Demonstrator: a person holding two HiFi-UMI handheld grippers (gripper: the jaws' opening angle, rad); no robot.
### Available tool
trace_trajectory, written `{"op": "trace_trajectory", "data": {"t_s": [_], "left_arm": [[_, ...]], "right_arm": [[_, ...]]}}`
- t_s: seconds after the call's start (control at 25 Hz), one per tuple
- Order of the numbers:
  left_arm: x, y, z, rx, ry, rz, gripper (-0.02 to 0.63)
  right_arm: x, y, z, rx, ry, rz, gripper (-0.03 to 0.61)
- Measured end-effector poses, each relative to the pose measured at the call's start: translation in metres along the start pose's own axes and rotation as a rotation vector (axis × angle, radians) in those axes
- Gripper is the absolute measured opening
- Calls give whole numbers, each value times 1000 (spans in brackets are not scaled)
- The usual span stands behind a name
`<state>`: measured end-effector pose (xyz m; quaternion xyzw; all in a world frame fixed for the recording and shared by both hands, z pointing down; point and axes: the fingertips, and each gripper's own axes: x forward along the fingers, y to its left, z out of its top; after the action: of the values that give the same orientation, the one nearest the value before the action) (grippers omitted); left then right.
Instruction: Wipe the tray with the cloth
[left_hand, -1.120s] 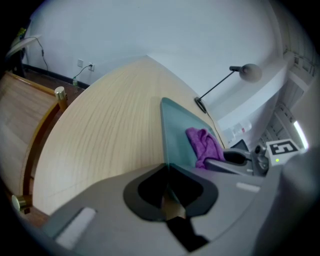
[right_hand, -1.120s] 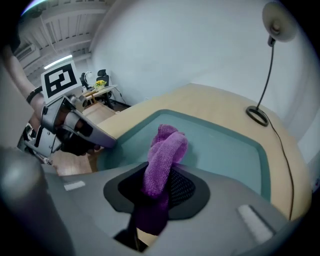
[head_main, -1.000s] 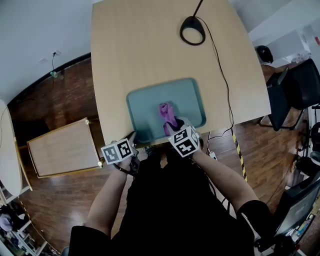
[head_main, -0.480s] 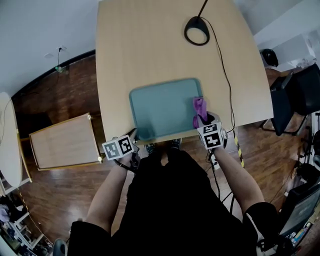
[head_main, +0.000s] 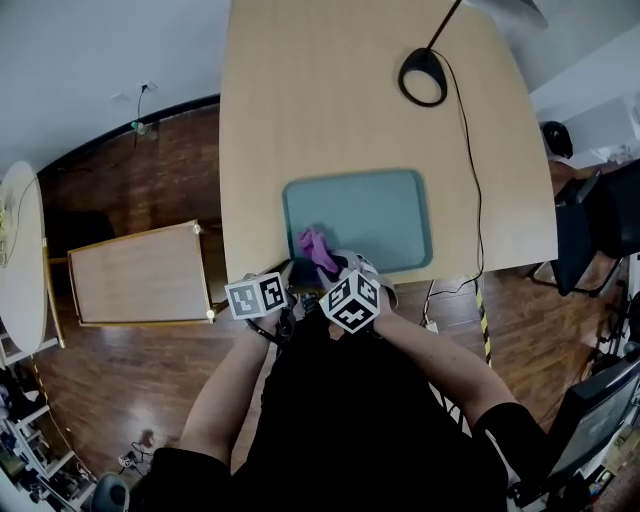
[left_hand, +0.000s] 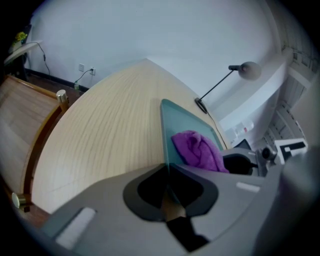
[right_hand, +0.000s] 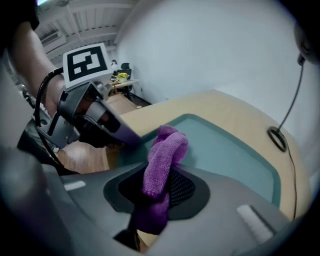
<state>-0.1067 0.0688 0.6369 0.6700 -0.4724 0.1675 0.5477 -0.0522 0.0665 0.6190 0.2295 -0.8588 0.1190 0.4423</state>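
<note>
The left tongs (left_hand: 167, 167) point steeply down, pinched narrow on the near left rim of the tray (head_main: 370, 215). Just beside them, the right tongs (right_hand: 159, 175) clamp the cloth (right_hand: 167, 145), whose free end lies on the tray ahead, on the counter (head_main: 320, 100).

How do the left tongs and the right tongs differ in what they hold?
The left tongs grip the teal tray by its near-left corner; the right tongs grip the purple cloth. The left jaws nearly meet; the right jaws stand wider. Both point downward.
</note>
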Motion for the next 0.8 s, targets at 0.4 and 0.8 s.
{"op": "trace_trajectory", "data": {"t_s": [0.4, 0.8], "left_arm": [[1, -4, -3, 24, 11, -35, 51], [-1, -4, -5, 41, 40, -40, 52]], "right_arm": [[20, 26, 24, -141, 31, 163, 100], [60, -63, 77, -119, 55, 122, 100]]}}
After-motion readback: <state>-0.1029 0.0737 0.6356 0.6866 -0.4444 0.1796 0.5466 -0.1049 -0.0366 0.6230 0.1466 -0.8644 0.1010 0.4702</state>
